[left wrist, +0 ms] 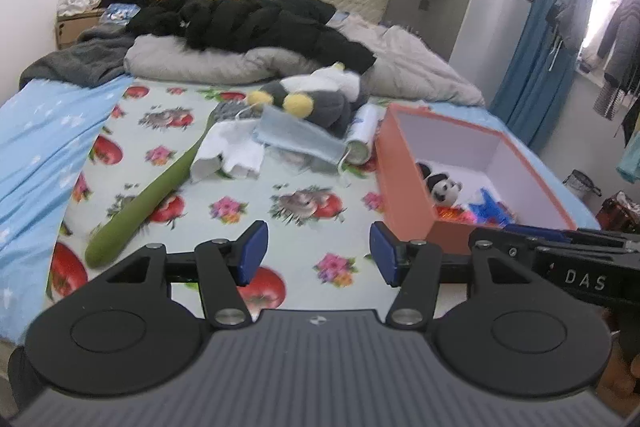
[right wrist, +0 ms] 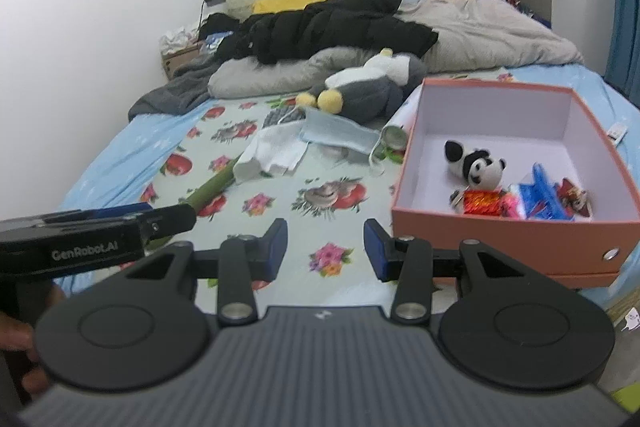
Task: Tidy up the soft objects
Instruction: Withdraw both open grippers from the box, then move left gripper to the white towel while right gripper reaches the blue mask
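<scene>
we hold the left gripper (left wrist: 318, 253) and right gripper (right wrist: 325, 250) side by side, angled downward, jaws parted and empty.

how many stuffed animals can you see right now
2. A small panda plush lies inside the orange box. A larger grey and white penguin plush lies on the bed behind the face mask. Others may be hidden under the bedding.

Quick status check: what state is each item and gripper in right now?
Left gripper: open, empty, over the sheet.
Right gripper: open, empty.
Box: lidless, on the bed.
Panda: lying in the box.
Penguin plush: lying on the bed, outside the box.
Mask: crumpled beside the penguin plush.
White cloth: folded loosely, on the sheet.
</scene>
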